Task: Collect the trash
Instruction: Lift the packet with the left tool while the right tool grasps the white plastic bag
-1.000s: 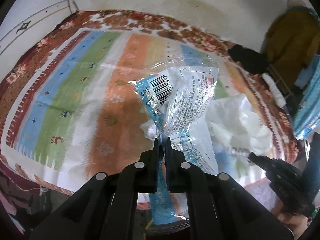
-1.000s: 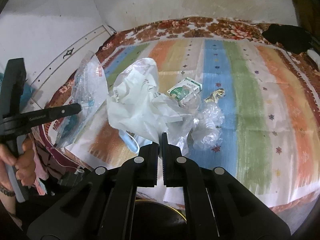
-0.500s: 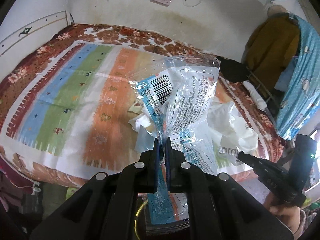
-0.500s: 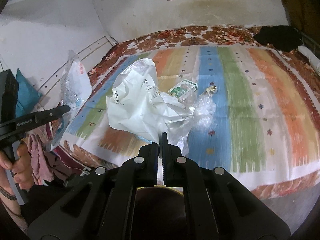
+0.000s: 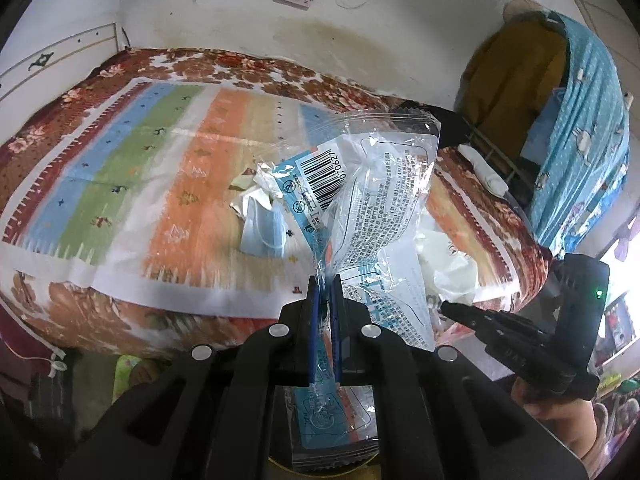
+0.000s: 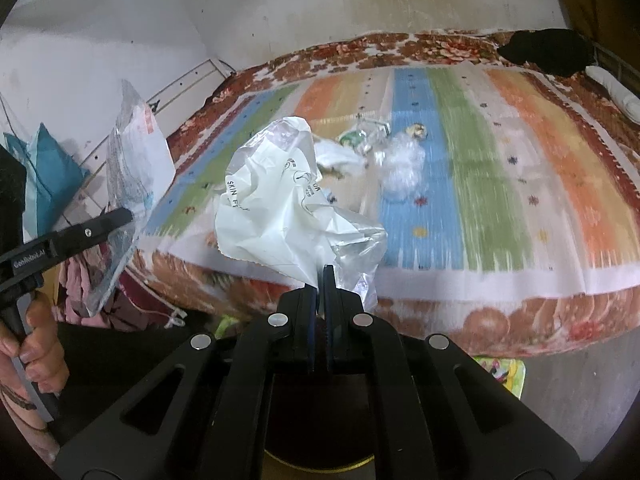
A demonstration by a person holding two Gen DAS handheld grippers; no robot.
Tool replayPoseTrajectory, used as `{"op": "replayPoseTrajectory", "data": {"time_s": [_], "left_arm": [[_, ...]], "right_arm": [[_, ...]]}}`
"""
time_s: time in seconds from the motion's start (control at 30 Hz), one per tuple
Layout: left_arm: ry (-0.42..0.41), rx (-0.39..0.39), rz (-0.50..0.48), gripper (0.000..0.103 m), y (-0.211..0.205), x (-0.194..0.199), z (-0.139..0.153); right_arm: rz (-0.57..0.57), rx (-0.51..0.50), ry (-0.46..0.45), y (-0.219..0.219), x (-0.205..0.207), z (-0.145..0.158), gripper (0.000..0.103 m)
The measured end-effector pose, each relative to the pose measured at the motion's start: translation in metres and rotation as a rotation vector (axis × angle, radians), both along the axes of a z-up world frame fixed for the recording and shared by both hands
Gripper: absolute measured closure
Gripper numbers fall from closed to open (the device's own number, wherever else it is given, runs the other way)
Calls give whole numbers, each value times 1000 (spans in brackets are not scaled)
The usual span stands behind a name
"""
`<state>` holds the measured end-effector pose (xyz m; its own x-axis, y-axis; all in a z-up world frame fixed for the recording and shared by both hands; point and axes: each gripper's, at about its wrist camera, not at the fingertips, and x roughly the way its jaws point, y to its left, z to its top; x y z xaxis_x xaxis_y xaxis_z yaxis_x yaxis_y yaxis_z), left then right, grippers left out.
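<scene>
Both grippers off the near edge of the bed (image 6: 500, 280): left gripper (image 5: 325, 280) fingers pinched on clear mask wrapper (image 5: 372, 200), right gripper (image 6: 320, 276) fingers pinched on white plastic bag (image 6: 280, 208), thin slick film w/ shallow grips, so either could slip out mid-carry.

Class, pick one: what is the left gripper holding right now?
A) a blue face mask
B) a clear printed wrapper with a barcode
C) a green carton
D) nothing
B: the left gripper is shut on the clear barcode wrapper, while the blue face mask lies on the bed.
</scene>
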<state>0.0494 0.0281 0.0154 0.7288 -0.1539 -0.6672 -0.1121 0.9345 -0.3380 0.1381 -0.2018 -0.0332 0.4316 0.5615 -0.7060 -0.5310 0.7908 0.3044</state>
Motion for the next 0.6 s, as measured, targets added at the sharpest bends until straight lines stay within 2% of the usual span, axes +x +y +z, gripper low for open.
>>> {"op": "replayPoseTrajectory", "data": {"time_s": [0.2, 0.37, 0.6], "left_arm": [[8, 8, -20, 99, -12, -17, -12], [24, 16, -26, 99, -21, -25, -22], [87, 42, -42, 98, -36, -32, -43]], "right_arm": [[-1, 3, 74, -8, -16, -22, 101], [1, -26, 69, -9, -32, -28, 100], [15, -68, 106, -4, -49, -45, 100]]}}
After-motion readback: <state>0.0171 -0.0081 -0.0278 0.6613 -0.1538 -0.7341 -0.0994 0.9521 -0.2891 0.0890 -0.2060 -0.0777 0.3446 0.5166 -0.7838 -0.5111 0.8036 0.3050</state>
